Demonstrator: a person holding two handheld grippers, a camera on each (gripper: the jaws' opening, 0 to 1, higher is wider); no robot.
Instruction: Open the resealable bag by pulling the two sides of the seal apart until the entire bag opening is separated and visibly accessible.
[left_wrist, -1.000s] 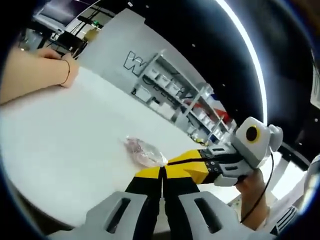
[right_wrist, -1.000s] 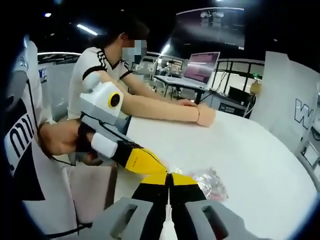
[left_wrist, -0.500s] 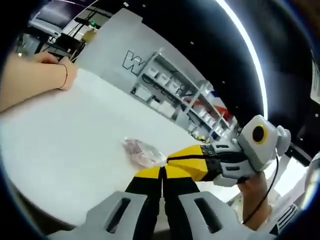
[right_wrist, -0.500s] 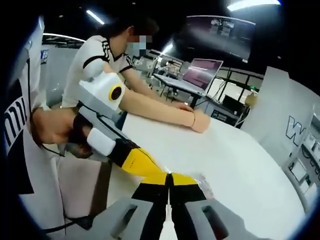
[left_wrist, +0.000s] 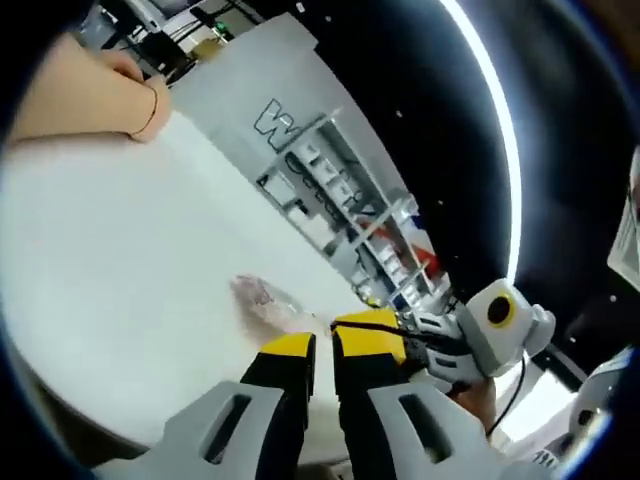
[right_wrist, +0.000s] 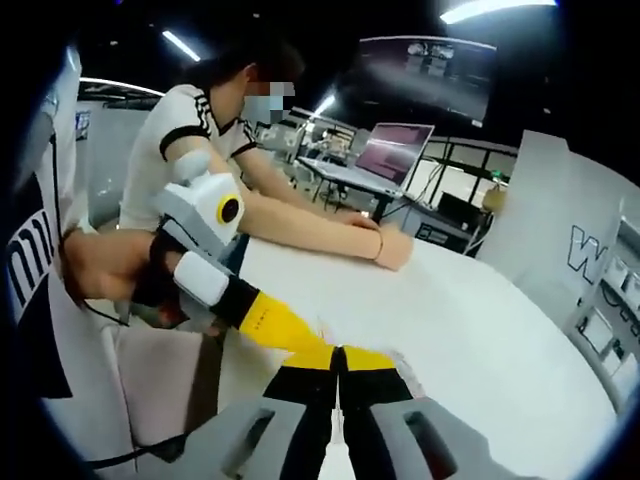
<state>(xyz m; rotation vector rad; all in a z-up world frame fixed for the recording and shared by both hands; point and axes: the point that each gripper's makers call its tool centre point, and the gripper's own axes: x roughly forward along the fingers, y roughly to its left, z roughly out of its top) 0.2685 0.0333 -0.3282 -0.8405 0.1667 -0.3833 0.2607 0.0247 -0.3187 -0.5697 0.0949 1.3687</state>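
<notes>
Lying on the white table (left_wrist: 110, 260), the clear bag (left_wrist: 268, 303) sits near the middle of the left gripper view, just above that view's own yellow-tipped jaws. Its contents read as a pinkish, crumpled mass; what they are cannot be told, and the seal line is too small to make out. The left gripper (left_wrist: 322, 348) has its jaws a small gap apart, and whether any bag film lies between them cannot be told. Entering from the lower right, the right gripper (left_wrist: 368, 330) lays its yellow tips beside the left one's, at the bag's near edge.

In the right gripper view the bag (right_wrist: 402, 368) is mostly hidden behind the jaws, with a sliver of clear film at the lower centre. The right gripper (right_wrist: 338, 352) has its jaws pressed together, apparently on the bag's edge, though the grip itself is hidden. The left gripper (right_wrist: 300, 345) slants in from the left, held by a hand (right_wrist: 95, 265), its tip meeting the right one's.

A seated person (right_wrist: 215, 130) rests a forearm (right_wrist: 320, 225) on the table at upper centre; an open laptop (right_wrist: 400, 150) stands behind. A white panel (left_wrist: 250, 90) in the upper left of the left gripper view carries dark lettering starting with "W", the rest cut off by shelving (left_wrist: 330, 200).
</notes>
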